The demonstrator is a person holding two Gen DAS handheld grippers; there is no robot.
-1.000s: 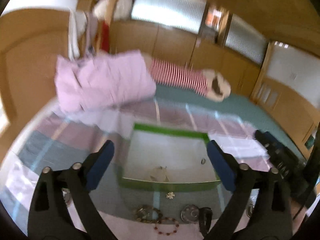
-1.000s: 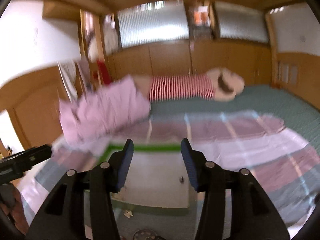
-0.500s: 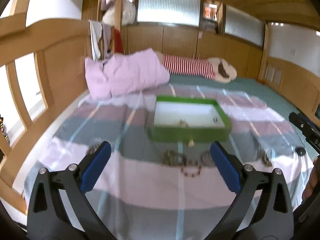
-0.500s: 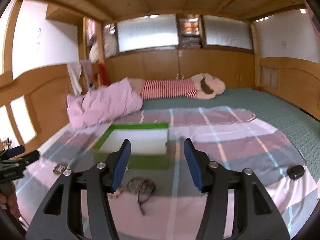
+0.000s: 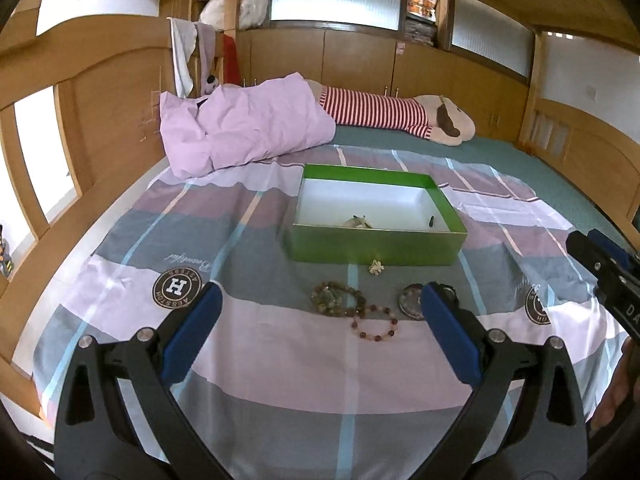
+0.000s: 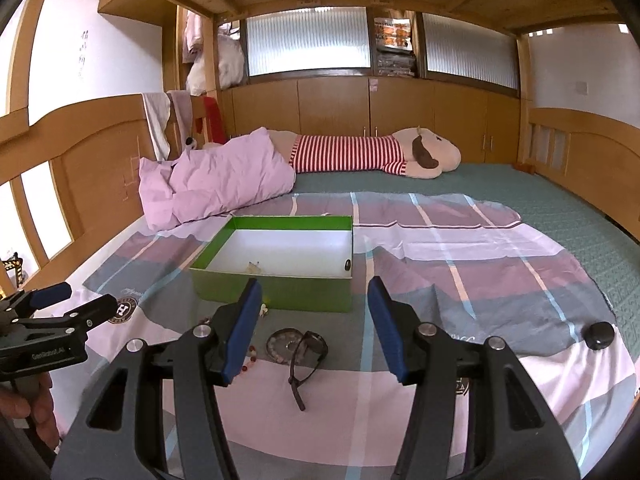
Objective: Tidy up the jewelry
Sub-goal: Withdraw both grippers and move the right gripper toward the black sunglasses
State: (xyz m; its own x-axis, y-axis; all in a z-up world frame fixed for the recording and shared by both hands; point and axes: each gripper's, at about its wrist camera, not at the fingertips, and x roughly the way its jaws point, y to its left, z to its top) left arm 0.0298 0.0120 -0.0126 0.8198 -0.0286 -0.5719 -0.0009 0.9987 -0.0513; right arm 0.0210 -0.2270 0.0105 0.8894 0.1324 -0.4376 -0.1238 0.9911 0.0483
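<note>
A green box [image 5: 376, 245] [image 6: 272, 294] with a white inside stands on the checked bedsheet, with a few small pieces in it. In front of it lie a small flower piece [image 5: 376, 267], a brown bead bracelet [image 5: 338, 298], a red bead bracelet [image 5: 374, 322] and a round silver piece [image 5: 412, 302] [image 6: 282, 344]. Dark sunglasses [image 6: 306, 354] lie beside the silver piece. My left gripper [image 5: 318, 334] stands open and empty, short of the bracelets. My right gripper [image 6: 314, 330] is open and empty too, held above the sunglasses.
A pink quilt [image 5: 244, 126] and a striped plush toy [image 6: 372, 154] lie at the far end of the bed. A small black round object [image 6: 598, 335] sits on the sheet at the right. Wooden rails [image 5: 44, 92] line both sides.
Both grippers have pulled back from over the box and sunk lower, so the box now sits further off and the jewelry on the sheet shows. Both stay open.
</note>
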